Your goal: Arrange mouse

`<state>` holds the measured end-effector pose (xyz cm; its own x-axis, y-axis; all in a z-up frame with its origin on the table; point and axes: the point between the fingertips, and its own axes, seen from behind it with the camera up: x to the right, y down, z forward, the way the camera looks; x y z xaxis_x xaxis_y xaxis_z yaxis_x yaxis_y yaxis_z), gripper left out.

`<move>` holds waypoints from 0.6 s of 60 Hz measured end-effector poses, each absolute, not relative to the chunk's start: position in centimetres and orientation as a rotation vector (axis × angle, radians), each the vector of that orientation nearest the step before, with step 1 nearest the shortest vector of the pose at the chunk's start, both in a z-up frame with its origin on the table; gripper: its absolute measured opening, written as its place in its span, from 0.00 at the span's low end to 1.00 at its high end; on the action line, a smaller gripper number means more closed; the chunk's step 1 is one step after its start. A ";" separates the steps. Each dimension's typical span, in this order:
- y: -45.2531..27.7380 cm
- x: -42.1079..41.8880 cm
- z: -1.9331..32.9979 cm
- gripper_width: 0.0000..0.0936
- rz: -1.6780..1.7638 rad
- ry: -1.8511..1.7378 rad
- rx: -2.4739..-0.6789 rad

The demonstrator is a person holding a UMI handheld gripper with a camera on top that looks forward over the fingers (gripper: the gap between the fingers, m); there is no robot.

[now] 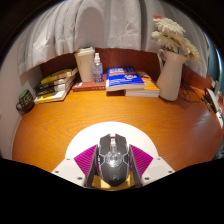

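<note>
A black gaming mouse [113, 158] sits between my gripper's [113, 166] two fingers, its nose pointing away from me. The magenta pads [86, 160] lie against both of its sides, so the gripper is shut on it. The mouse is over a white mat [150, 150] at the near edge of the round wooden table [110, 115]. I cannot tell whether the mouse rests on the mat or is held just above it. The back of the mouse is hidden.
At the far side of the table stand a white jug with dried flowers [170, 72], stacked books with a blue cover [129, 80], a beige box and a small bottle [88, 64], and books at the left [55, 84]. Curtains hang behind them.
</note>
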<state>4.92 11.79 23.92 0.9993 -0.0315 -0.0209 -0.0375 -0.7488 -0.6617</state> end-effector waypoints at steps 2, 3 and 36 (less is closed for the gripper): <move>11.7 5.1 23.8 0.68 -0.006 0.045 -2.426; 11.6 5.3 23.8 0.73 -0.020 0.043 -2.432; -0.9 3.3 44.6 0.91 -0.053 0.044 -2.225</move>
